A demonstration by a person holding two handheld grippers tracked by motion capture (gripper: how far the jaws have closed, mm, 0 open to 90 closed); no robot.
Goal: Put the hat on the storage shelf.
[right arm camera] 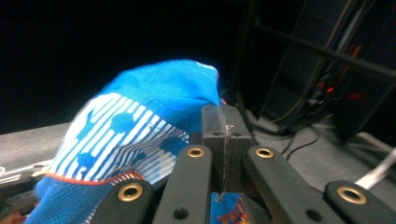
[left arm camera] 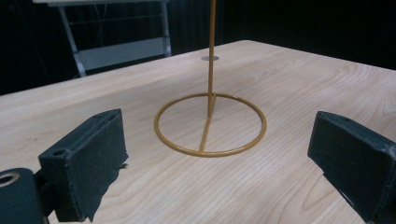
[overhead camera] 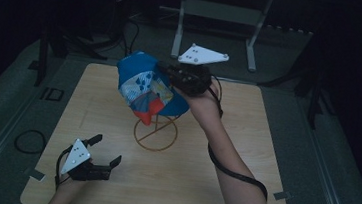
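A blue cap (overhead camera: 143, 86) with white striped panels and a red part hangs over the middle of the table, tilted, above a gold wire stand (overhead camera: 156, 132) with a ring base and an upright rod. My right gripper (overhead camera: 169, 73) is shut on the cap's edge from the right. In the right gripper view the jaws (right arm camera: 225, 135) are pressed together, the cap (right arm camera: 140, 121) bulges to their left, and a strip of printed fabric shows between them. My left gripper (overhead camera: 107, 149) stands open low at the table's front left, pointing at the stand (left arm camera: 210, 123); nothing is between its jaws (left arm camera: 219, 158).
The wooden table (overhead camera: 244, 153) has bare board around the stand. A metal frame (overhead camera: 217, 15) stands on the floor behind it. A cable loop (overhead camera: 29, 140) lies on the floor at the left. The right gripper's cable (overhead camera: 235, 172) trails along the forearm.
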